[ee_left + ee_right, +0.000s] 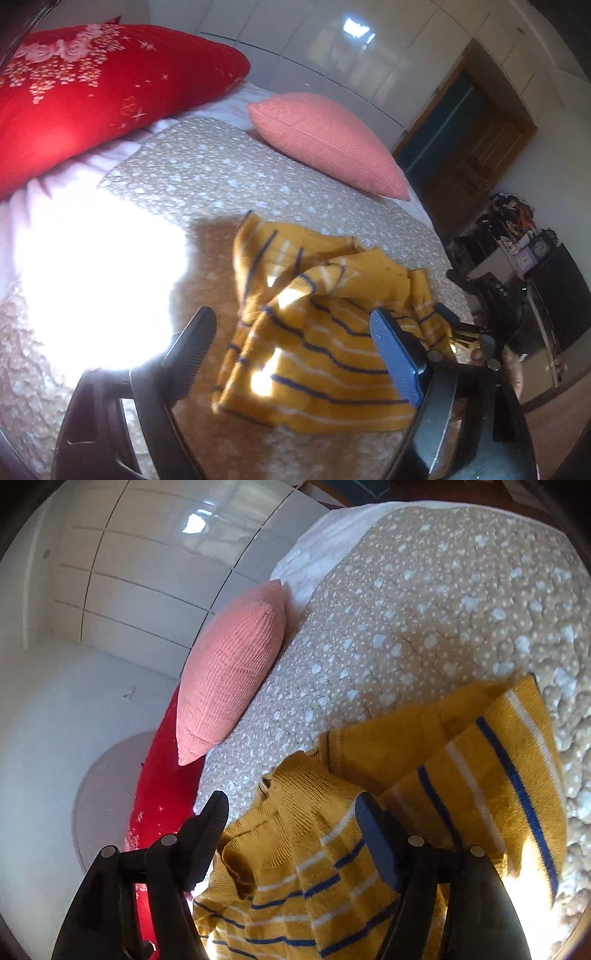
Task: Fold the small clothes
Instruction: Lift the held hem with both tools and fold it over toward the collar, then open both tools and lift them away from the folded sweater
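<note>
A small mustard-yellow knit sweater (317, 354) with navy and white stripes lies crumpled on the beige dotted bedspread (207, 173). In the left wrist view my left gripper (291, 321) is open just above it, and the striped cloth lies loose between the black finger and the blue-padded finger (391, 343). In the right wrist view the same sweater (369, 760) bunches up, its ribbed collar near the middle. My right gripper (291, 805) is open over it, and its pads do not press on the knit.
A red flowered pillow (96, 96) and a pink ribbed cushion (325, 140) lie at the head of the bed. A glaring sun patch (99, 288) covers the bedspread on the left. White wardrobe doors (332, 44), a wooden door (469, 140) and cluttered shelves (517, 243) stand beyond.
</note>
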The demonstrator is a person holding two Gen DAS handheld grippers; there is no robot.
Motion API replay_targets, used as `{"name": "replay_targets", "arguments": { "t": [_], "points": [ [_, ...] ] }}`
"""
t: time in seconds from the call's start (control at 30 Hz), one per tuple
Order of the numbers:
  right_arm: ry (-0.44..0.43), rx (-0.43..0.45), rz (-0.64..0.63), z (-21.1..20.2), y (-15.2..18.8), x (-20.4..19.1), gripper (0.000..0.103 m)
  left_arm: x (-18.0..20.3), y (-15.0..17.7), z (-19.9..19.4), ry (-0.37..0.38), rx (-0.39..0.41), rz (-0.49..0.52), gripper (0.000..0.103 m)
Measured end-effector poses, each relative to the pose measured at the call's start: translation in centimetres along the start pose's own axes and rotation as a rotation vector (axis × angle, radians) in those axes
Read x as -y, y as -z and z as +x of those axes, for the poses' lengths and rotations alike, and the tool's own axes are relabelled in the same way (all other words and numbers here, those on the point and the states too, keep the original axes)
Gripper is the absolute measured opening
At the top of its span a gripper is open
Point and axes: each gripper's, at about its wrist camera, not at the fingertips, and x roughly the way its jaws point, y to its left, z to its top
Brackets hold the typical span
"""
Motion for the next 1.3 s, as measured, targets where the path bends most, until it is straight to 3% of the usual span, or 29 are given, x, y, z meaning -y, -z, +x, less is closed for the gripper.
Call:
{"name": "replay_targets", "arguments": {
  "t": [0.07,0.13,0.2,0.3,0.37,0.47,0.57,0.73,0.87,0.97,1.03,1.17,1.3],
  "points": [
    [0.064,-0.003,-0.109,-0.5,1.5,-2.3,0.077,-1.4,1.1,-0.4,-0.066,0.038,-0.022,0.085],
    [0.102,-0.044,-0.245,0.0,3.6,-5.0,0.070,-2.9,1.9,-0.5,-0.122,0.070,-0.035,0.085],
    [0.152,-0.108,-0.422,1.2,6.5,-7.6,0.046,-4.1,2.2,-0.3,-0.170,0.070,-0.037,0.085],
    [0.221,-0.209,-0.590,4.0,10.8,-9.8,0.031,-5.7,1.7,-0.4,-0.129,0.056,-0.066,0.085],
    [0.289,-0.229,-0.600,6.3,12.2,-9.9,0.030,-6.4,1.4,-0.7,-0.122,0.065,-0.072,0.085],
    [0.350,-0.156,-0.598,8.9,12.0,-10.7,0.031,-6.9,1.1,-0.9,-0.161,0.068,-0.044,0.085],
    [0.398,-0.119,-0.656,11.7,11.6,-13.3,0.033,-7.8,1.0,-0.2,-0.170,0.029,-0.045,0.085],
    [0.490,-0.147,-0.769,17.6,13.1,-17.0,0.034,-9.9,1.1,1.1,-0.156,-0.050,-0.103,0.085],
    [0.520,-0.141,-0.787,20.2,13.6,-17.8,0.046,-10.3,1.0,1.0,-0.163,-0.049,-0.108,0.085],
    [0.518,-0.213,-0.790,22.1,13.5,-17.8,0.060,-10.1,1.1,1.0,-0.166,-0.047,-0.104,0.085],
    [0.514,-0.229,-0.796,21.8,13.0,-18.2,0.060,-9.9,1.3,1.0,-0.168,-0.052,-0.095,0.085],
    [0.373,-0.174,-0.660,16.6,11.3,-17.2,0.060,-9.4,1.3,0.8,-0.169,-0.051,-0.088,0.085],
    [0.409,-0.111,-0.499,10.8,9.1,-11.8,0.069,-8.9,1.3,0.0,-0.170,-0.023,-0.081,0.085]
  ]
}}
